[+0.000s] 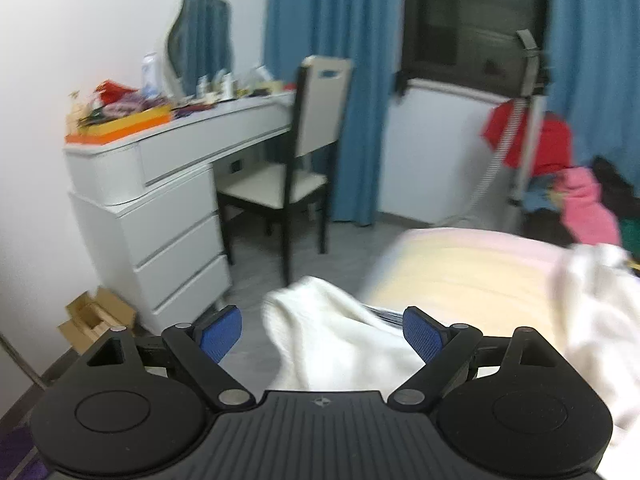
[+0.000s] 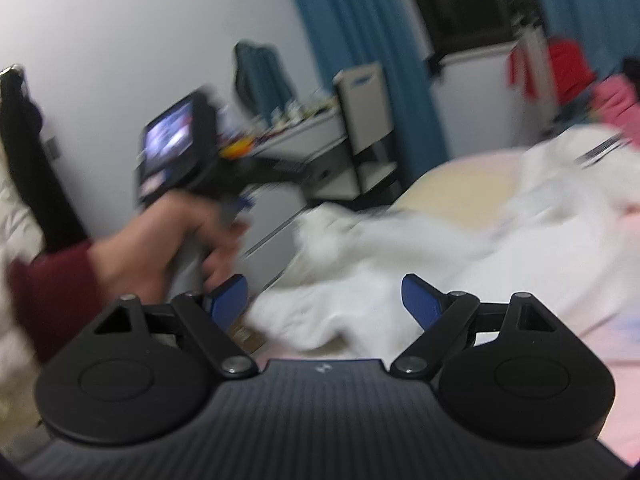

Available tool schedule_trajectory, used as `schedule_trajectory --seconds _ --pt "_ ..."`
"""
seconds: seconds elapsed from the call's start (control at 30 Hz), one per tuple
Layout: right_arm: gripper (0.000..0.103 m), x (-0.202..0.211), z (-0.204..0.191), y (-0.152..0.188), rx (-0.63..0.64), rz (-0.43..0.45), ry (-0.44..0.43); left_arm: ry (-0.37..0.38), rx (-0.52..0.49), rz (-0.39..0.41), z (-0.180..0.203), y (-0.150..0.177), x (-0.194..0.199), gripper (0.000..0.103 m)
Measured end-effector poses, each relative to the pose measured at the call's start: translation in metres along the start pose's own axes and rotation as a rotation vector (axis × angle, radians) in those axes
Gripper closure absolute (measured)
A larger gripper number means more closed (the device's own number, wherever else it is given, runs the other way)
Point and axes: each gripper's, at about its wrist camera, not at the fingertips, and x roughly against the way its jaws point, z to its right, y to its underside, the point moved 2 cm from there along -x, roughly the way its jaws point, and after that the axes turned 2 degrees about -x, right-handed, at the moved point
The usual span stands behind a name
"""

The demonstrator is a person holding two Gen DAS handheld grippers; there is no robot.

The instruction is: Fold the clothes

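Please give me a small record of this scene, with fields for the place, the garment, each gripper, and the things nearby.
place: bedroom, bed with pale cover
garment: white garment crumpled on the bed, one end hanging over the edge, not folded
left gripper: open, garment lies in front of it, pads not pressing
right gripper: open, above the garment, holding nothing
left hand: grips the left gripper's handle, dark red sleeve
nearby: white desk; chair; blue curtains
picture quality: blurred
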Motion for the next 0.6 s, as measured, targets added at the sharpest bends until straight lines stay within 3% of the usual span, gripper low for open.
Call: schedule_trajectory --seconds 0.13,0.27,0.43,0.6 --pt "0.017 0.049 0.041 -0.027 0.027 0.066 0.111 0.148 -0.052 0.033 0.062 0.018 0.063 0.013" --pt "0.017 0.111 0.094 -0.032 0.064 0.118 0.247 0.242 -0.108 0.036 0.136 0.03 0.091 0.013" --pt "0.017 0.154 0.164 -0.017 -0.011 0.16 0.382 0.268 -0.162 0.006 0.231 0.033 0.077 0.014" --pt "0.017 0.143 0.225 0.005 -0.074 0.184 0.452 0.253 -0.168 -0.028 0.302 0.018 0.021 0.016"
